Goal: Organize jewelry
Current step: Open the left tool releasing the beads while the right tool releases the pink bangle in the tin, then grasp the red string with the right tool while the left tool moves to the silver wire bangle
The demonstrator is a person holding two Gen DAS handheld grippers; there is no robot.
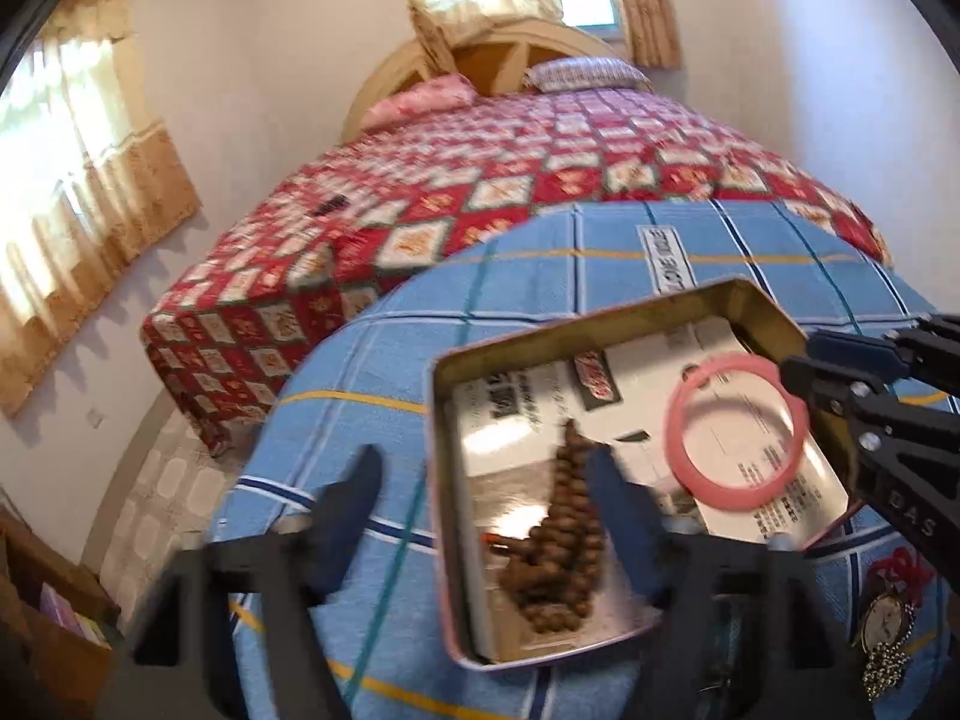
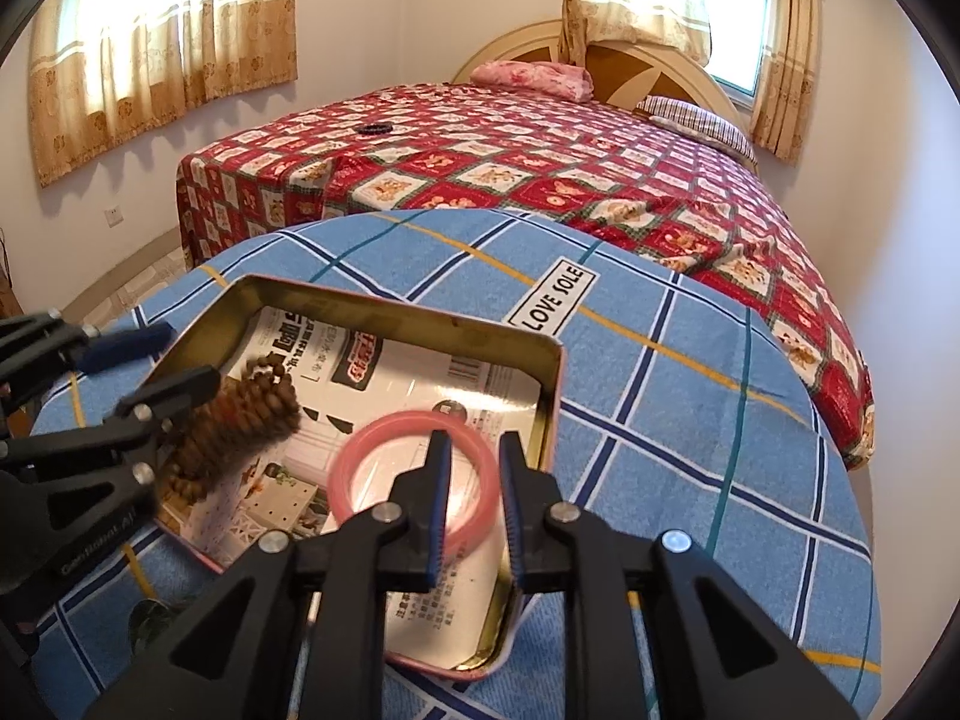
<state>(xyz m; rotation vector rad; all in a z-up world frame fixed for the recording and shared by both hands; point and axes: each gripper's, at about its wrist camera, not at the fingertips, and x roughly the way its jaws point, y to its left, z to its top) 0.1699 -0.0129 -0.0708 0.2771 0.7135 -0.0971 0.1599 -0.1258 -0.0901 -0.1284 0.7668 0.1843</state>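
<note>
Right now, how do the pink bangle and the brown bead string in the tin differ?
The pink bangle is one smooth, rigid ring lying flat; the brown bead string is many small beads heaped in a loose pile. The bangle sits by the right gripper, the beads by the open left gripper. Both lie inside the tin.

- Your left gripper [image 1: 480,504] has its jaws spread wide over the metal tin [image 1: 447,480], clear of everything in it.
- A string of brown beads [image 1: 558,558] lies heaped in the tin, between those jaws.
- A pink bangle [image 1: 737,423] rests on the printed paper [image 1: 648,384] lining the tin.
- Your right gripper [image 1: 840,372] reaches in from the right, just beside the bangle.
- The tin sits on a blue checked cloth [image 1: 372,372]; a watch [image 1: 887,630] lies on it at the right.
- A bed [image 1: 480,180] stands beyond.
</note>
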